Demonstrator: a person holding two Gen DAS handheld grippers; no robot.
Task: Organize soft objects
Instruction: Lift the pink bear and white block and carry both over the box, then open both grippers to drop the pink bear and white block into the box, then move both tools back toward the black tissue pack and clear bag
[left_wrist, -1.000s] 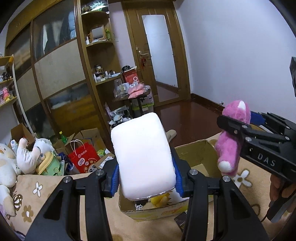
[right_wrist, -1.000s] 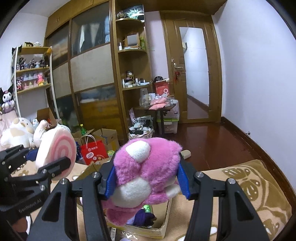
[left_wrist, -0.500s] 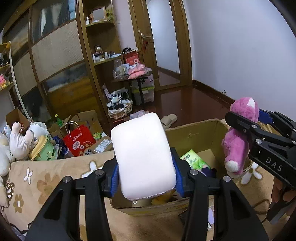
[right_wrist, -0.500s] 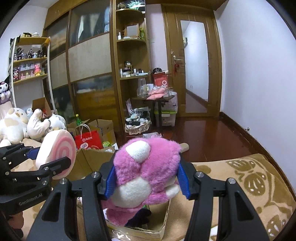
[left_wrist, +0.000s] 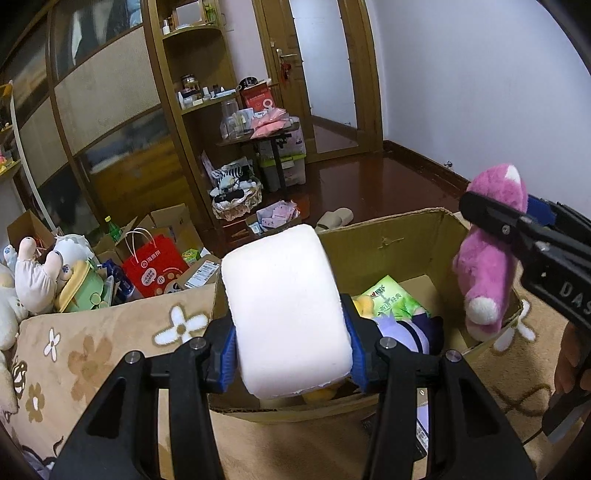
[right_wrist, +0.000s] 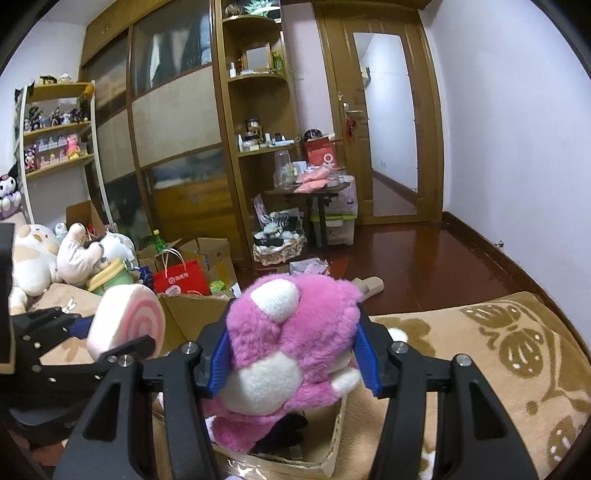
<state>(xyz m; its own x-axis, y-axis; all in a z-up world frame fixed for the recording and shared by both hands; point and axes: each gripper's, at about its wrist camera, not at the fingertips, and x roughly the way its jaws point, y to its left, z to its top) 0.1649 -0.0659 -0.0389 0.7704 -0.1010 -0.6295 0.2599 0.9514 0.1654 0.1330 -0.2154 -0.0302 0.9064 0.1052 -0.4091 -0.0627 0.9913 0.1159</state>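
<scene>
My left gripper is shut on a white roll-shaped plush with a pink swirl on its end, held above the near side of an open cardboard box. My right gripper is shut on a pink plush bear and hangs it over the box's right side, where the bear shows with its feet low in the box. Inside lie a green packet, a purple-and-dark plush and something yellow, partly hidden by the roll.
The box rests on a beige flowered blanket. Beyond its edge are plush toys, a red paper bag, cartons and a basket on a dark wooden floor, with a wardrobe and a door behind.
Both grippers have come down toward the box with their plush toys. The box now fills more of the left wrist view and its contents show.
</scene>
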